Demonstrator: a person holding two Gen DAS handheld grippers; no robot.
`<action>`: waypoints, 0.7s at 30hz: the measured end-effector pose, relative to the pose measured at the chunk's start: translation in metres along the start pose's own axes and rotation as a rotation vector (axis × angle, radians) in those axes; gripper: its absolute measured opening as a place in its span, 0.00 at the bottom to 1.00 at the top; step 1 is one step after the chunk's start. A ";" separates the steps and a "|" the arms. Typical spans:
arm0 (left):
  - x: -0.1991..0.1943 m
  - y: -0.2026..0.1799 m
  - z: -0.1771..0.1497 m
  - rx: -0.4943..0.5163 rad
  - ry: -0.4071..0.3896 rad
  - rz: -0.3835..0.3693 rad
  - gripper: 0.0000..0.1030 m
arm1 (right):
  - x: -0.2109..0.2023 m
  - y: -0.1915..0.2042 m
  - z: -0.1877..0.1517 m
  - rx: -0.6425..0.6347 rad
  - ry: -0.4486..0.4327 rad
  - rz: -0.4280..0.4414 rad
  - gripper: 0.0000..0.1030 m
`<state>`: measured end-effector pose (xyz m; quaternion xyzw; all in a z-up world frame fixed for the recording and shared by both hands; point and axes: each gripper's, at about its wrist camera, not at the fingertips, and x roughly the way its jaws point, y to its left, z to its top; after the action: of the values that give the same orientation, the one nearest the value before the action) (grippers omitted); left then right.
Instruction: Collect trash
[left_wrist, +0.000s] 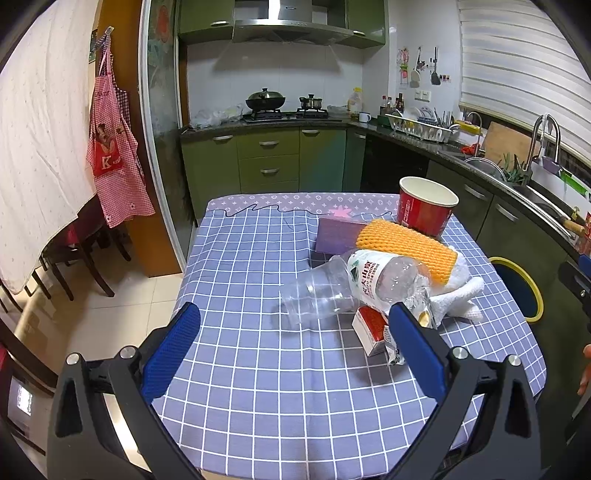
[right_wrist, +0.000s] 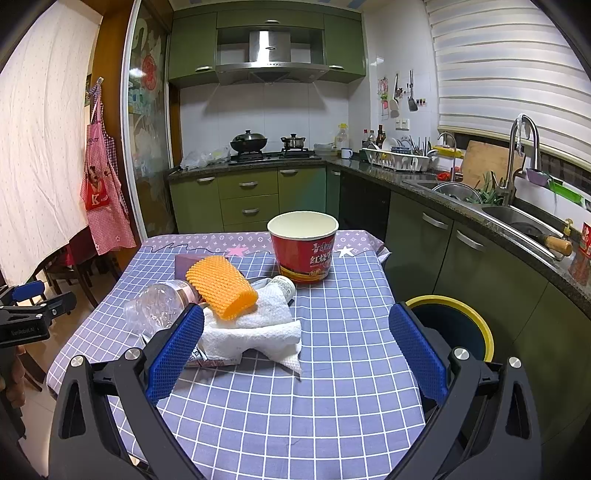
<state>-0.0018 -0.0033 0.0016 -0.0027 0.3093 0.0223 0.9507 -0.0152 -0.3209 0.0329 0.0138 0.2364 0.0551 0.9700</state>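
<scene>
Trash is piled on the blue checked table (left_wrist: 258, 387) (right_wrist: 332, 387). A crushed clear plastic bottle (left_wrist: 354, 284) (right_wrist: 155, 302) lies on its side. An orange foam net sleeve (left_wrist: 406, 249) (right_wrist: 221, 288) rests on crumpled white paper towel (left_wrist: 458, 291) (right_wrist: 255, 325). A red noodle cup (left_wrist: 424, 206) (right_wrist: 303, 251) stands upright behind. A small red-and-white carton (left_wrist: 371, 326) and a purple box (left_wrist: 336, 234) lie nearby. My left gripper (left_wrist: 295, 328) is open, just short of the bottle. My right gripper (right_wrist: 295, 332) is open, near the towel.
A dark bin with a yellow rim (left_wrist: 517, 288) (right_wrist: 454, 325) stands off the table's right side. Kitchen counters and a sink (right_wrist: 517, 214) run along the right. Dark wooden chairs (left_wrist: 74, 258) and tiled floor lie to the left.
</scene>
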 end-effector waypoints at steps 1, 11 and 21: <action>0.000 0.000 0.000 0.001 0.000 0.000 0.95 | 0.000 0.000 0.000 0.001 0.000 0.000 0.96; -0.001 -0.001 -0.001 0.005 0.001 0.001 0.95 | 0.000 -0.001 0.001 0.000 0.002 0.001 0.96; 0.000 -0.002 -0.001 0.004 0.000 0.002 0.95 | -0.001 0.000 -0.002 0.003 0.003 0.003 0.96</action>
<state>-0.0020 -0.0048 0.0010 -0.0007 0.3095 0.0226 0.9506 -0.0166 -0.3207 0.0317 0.0155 0.2377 0.0561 0.9696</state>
